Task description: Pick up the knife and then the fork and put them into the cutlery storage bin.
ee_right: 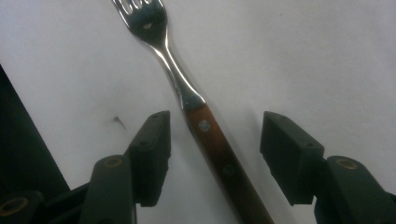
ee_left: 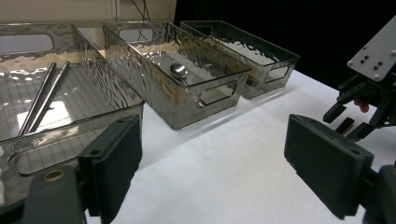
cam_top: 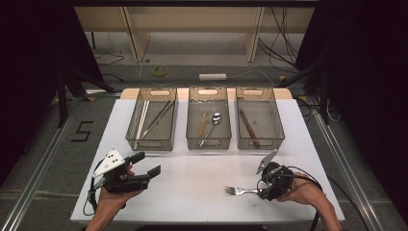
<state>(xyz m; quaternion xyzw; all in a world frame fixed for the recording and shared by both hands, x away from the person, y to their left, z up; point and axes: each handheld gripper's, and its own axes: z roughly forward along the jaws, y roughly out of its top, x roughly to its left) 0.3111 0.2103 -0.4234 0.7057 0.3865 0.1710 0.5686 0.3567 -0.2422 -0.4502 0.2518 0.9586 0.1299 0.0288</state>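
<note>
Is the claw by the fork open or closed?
Open. The right gripper has its jaws spread on either side of the fork, whose wooden handle lies between them untouched on the table.

I am working in what looks like a lab or recording studio, not a home. Black curtains [cam_top: 29,72] close off the left and right sides. Loose cables [cam_top: 281,38] trail over the far floor beside a power strip [cam_top: 212,76]. The table [cam_top: 192,183] has a plain white top, with metal rails [cam_top: 38,168] alongside. A taped mark [cam_top: 82,131] at left, probably a 5, marks the floor.
</note>
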